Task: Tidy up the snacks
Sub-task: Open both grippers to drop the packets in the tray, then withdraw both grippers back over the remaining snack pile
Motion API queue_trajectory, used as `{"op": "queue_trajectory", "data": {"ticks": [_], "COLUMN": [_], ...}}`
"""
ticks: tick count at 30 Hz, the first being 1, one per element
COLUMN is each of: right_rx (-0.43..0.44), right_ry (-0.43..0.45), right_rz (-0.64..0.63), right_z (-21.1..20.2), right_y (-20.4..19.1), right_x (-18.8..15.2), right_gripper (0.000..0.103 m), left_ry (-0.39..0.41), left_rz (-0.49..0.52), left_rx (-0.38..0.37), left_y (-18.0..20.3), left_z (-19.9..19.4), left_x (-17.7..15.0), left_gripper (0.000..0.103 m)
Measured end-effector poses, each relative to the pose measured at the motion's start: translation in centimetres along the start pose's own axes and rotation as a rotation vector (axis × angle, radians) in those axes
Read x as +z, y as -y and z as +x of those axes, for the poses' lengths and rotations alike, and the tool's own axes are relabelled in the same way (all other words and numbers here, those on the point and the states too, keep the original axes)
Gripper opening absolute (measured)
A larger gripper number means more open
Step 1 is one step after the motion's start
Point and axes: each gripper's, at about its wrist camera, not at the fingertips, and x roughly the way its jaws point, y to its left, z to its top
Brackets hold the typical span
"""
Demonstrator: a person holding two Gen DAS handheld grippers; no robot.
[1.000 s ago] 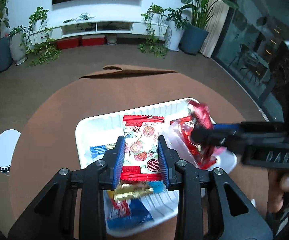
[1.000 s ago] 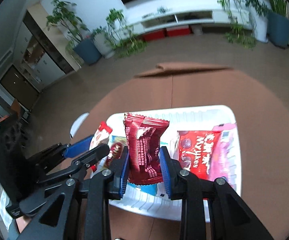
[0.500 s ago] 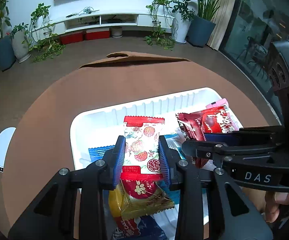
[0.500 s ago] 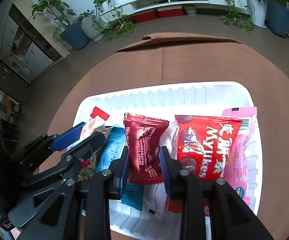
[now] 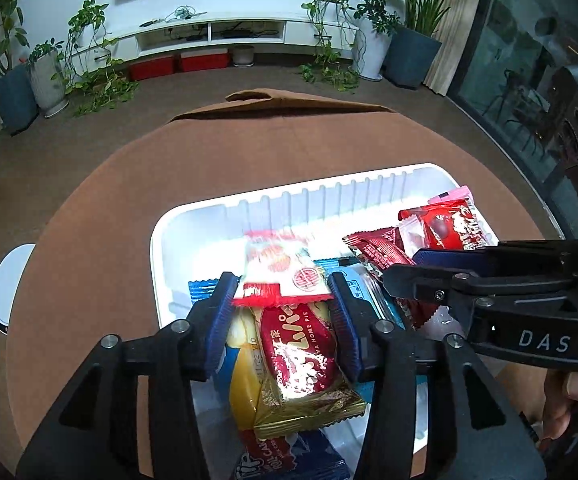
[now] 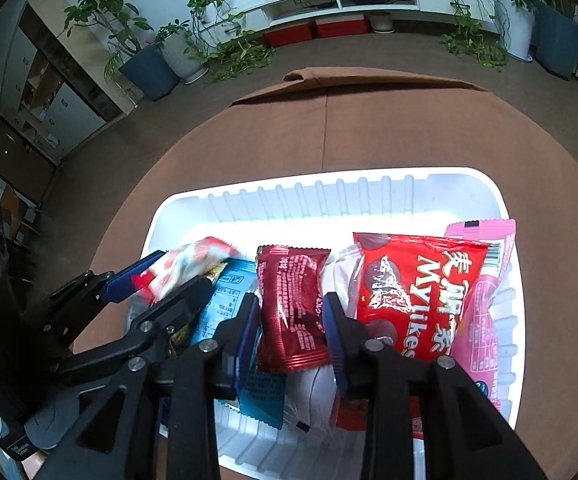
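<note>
Where snacks [image 6: 421, 300] crowd tray [image 6: 329, 192] (white), plants [image 5: 93, 64] behind.

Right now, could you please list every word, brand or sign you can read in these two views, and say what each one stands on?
"DAS": on the right gripper, on its black body.
"Mylikes", beside large Chinese characters: red chocolate-ball bag.
"HOME PIE": red and gold pie packet.
A round red Chinese emblem: white and red snack packet, blurred.
Partly cut-off white letters: blue packet.
Fine print on the dark red packet and light blue packet: too small.
</note>
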Motion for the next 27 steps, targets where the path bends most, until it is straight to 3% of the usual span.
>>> {"op": "queue_trajectory", "data": {"ticks": [6, 8, 10, 13, 17, 21, 27], "right_rx": [0.001, 0.002, 0.000, 0.016, 0.062, 0.109, 0.161], "right_ry": [0.005, 0.014, 0.034, 0.086, 0.163, 0.238, 0.318], "right_rz": [0.004, 0.004, 0.001, 0.004, 0.016, 0.051, 0.081], "right_z": [-0.4, -0.8, -1.6, -3.5, -6.7, -10.2, -14.5], "right_y": [-0.1, -0.2, -0.3, -0.3, -0.1, 0.7, 0.9], "right_x": [-0.2, -0.3, -0.4, -0.7, -1.6, -3.7, -7.8], "right_gripper": [0.036, 0.043, 0.055, 0.071, 0.085, 0.091, 0.098], "left_ry": [0.011, 0.022, 0.037, 0.082, 0.126, 0.170, 0.253], "left_rz": [0.000, -0.007, -0.021, -0.038, -0.047, -0.055, -0.006], "left_rx": [-0.006, -0.001, 0.000, 0.008, 0.008, 0.040, 0.093], "left_y": [0.0, -0.1, -0.3, -0.4, -0.2, 0.6, 2.9], "left_z": [-0.8, -1.4, -2.2, -4.1, -7.1, -10.8, -16.4], "left_x": [-0.3, -0.5, -0.7, -1.1, -2.2, -4.1, -7.3], "left_gripper": [0.045, 0.045, 0.050, 0.067, 0.097, 0.103, 0.103]}}
